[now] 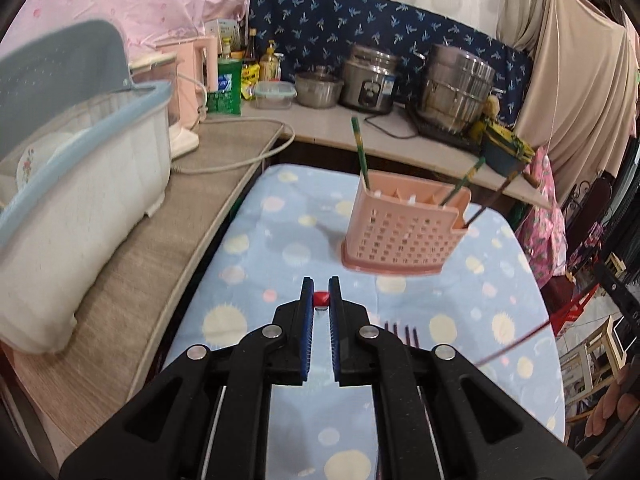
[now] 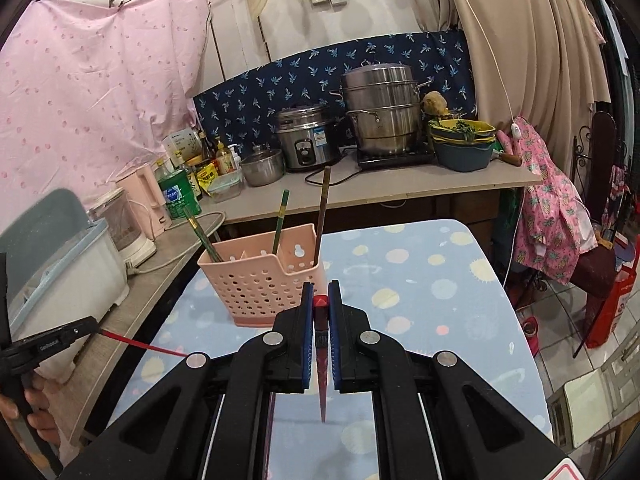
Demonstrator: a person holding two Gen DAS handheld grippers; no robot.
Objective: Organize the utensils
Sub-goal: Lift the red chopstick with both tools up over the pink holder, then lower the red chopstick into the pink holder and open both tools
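Your pink utensil holder [image 2: 260, 276] stands upright on the dotted tablecloth [image 2: 420, 280], and part of the job looks done: two green chopsticks [image 2: 280, 220] and one brown chopstick [image 2: 322, 216] already lean inside its compartments.

Your right gripper [image 2: 321, 304] is closed on a red chopstick [image 2: 322, 380]; its red end shows between the blue pads [image 2: 307, 336] and the tapered end points back toward you. It hangs just in front of the holder, so this one looks ready to drop in.

Your left gripper [image 1: 321, 300] is also narrow, clamped on a red-ended stick [image 1: 321, 298] of the same kind; only its tip shows there, but the right camera shows a red shaft running out from that gripper. It sits near the holder, a little further back.

A dark fork [image 1: 401, 332] lies on the cloth just right of the left gripper, untouched. So by my reading, two red chopsticks and the fork are left to place. Whether anything else remains on the table, I cannot tell.
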